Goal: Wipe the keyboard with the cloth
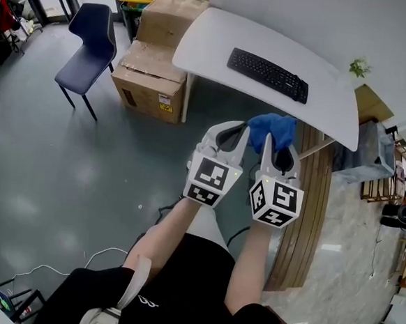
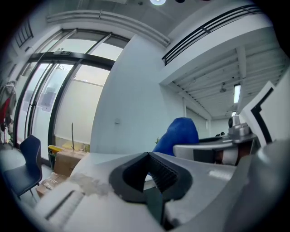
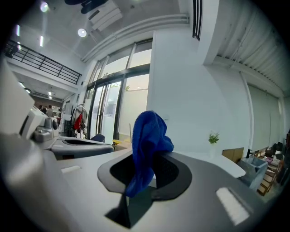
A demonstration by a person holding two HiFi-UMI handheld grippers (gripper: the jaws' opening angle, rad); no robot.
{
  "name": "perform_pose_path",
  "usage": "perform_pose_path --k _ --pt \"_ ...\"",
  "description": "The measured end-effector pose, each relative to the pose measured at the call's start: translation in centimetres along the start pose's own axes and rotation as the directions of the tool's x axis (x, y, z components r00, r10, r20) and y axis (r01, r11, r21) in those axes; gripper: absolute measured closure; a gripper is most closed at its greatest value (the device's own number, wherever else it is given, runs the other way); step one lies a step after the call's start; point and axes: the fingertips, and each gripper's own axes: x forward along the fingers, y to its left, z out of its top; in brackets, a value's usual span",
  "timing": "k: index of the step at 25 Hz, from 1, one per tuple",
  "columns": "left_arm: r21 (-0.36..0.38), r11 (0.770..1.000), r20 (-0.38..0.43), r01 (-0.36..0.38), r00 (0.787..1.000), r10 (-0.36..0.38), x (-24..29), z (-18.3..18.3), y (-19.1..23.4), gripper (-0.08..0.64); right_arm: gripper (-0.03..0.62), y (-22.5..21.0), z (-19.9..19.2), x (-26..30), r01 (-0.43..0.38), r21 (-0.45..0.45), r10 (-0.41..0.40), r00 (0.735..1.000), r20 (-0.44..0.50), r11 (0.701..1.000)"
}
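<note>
At centre frame our right gripper (image 1: 279, 148) pinches the blue cloth (image 1: 272, 128) by a bunched fold; we judge it soft and light. Our left gripper (image 1: 227, 135) is closed and empty.

The right gripper (image 1: 280, 146) hides the lower part of the blue cloth (image 1: 272, 127). Legends on the keyboard (image 1: 268, 74) are unreadably small. The edge at six o'clock crops the person (image 1: 179, 289).

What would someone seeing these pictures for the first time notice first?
The bright blue cloth stands out most, pinched in the right gripper at the centre of the head view. Next comes the black keyboard, lying on the white table beyond the cloth. The left gripper is shut and empty, close beside the right one.
</note>
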Motion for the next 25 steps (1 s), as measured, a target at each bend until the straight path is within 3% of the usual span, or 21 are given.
perform_pose_path --k 5,10,14,18,22,25 --pt "-0.012 0.998 -0.026 -0.054 0.998 0.053 5.8 -1.5 4.8 0.565 0.502 -1.5 -1.2 7.3 -0.042 0.01 0.042 0.999 -0.009 0.999" --pt "-0.009 0.992 -0.057 -0.124 0.991 0.124 14.9 -3.9 8.5 0.565 0.501 -7.9 -3.8 16.6 -0.025 -0.071 0.02 0.997 -0.068 0.997" --pt "-0.012 0.988 -0.124 -0.156 0.98 0.153 21.7 -5.8 12.2 0.564 0.5 -10.9 -5.4 24.5 -0.055 -0.007 0.054 0.994 -0.097 0.998" --pt "-0.028 0.985 -0.121 -0.171 0.979 0.167 29.0 -3.9 15.2 0.563 0.5 -13.7 -3.0 31.6 -0.118 0.006 0.118 0.991 -0.068 0.993" --pt "-0.009 0.989 -0.088 -0.146 0.986 0.145 36.2 -1.5 15.1 0.565 0.5 -20.1 -1.4 36.9 -0.092 0.029 0.094 0.995 -0.039 0.995" --pt "0.0 0.99 -0.093 -0.144 0.985 0.143 38.9 -1.0 16.1 0.565 0.5 -21.5 -0.9 39.5 -0.108 0.053 0.11 0.993 -0.039 0.993"
